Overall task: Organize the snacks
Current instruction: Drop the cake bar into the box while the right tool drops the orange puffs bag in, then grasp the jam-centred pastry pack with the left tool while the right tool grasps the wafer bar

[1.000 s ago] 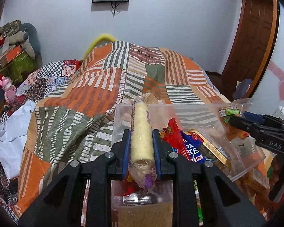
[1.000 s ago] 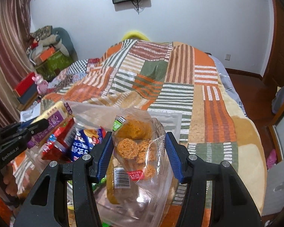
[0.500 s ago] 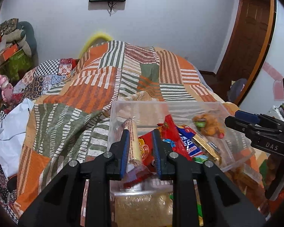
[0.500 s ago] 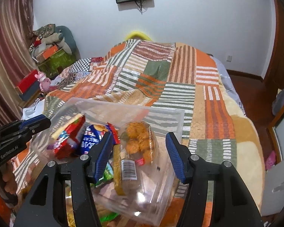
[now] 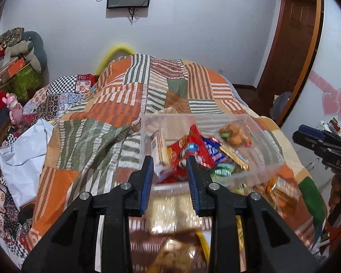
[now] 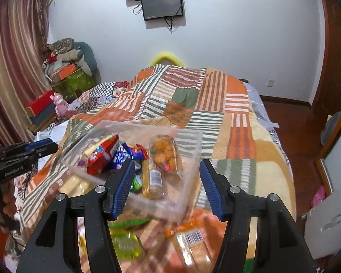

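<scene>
A clear plastic bin (image 5: pixel 193 116) (image 6: pixel 134 125) sits on the quilted bed, holding several snack packets. A cream wafer roll (image 5: pixel 159 150) leans at its left side beside a red packet (image 5: pixel 186 150) (image 6: pixel 101 157). A clear bag of orange fried snacks (image 6: pixel 164 152) (image 5: pixel 235 134) lies at the bin's right. My left gripper (image 5: pixel 170 173) hovers just short of the bin, jaws opening, pads touching nothing. My right gripper (image 6: pixel 167 170) is also back from the bin, jaws opening and empty. Each gripper shows in the other's view: right gripper (image 5: pixel 318 141), left gripper (image 6: pixel 34 147).
Loose packets lie on the quilt in front of the bin: a barcode pack (image 6: pixel 191 241), a green pack (image 6: pixel 125 243), a blurred gold pack (image 5: pixel 168 209). The patchwork quilt (image 5: pixel 125 113) stretches behind. A white sheet (image 5: pixel 22 150) and piled things lie left; a wooden door (image 5: pixel 293 45) stands right.
The left gripper let go of the wafer roll and the right let go of the orange snack bag. Both now lie in the bin, and both grippers drew back and up.
</scene>
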